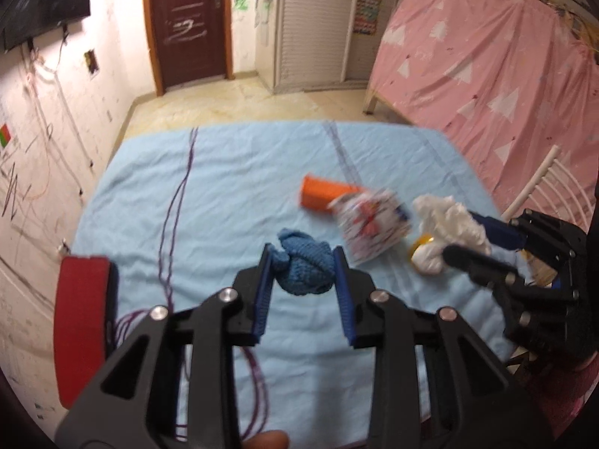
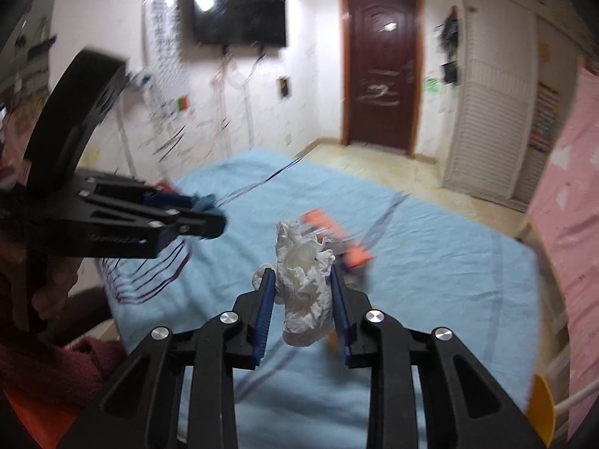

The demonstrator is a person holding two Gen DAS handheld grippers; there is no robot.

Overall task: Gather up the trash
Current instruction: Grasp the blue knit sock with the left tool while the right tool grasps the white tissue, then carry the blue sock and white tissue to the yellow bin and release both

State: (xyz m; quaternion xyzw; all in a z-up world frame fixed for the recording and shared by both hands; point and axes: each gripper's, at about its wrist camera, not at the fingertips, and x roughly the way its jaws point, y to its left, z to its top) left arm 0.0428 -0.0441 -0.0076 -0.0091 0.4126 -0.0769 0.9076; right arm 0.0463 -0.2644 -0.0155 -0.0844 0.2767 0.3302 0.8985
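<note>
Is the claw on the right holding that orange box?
No, the right claw is clamped on a crumpled white tissue; the orange box lies on the blue sheet.

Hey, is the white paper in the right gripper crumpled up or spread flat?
Crumpled. The white paper is a wrinkled wad bulging between the right gripper fingers, lifted above the blue sheet.
</note>
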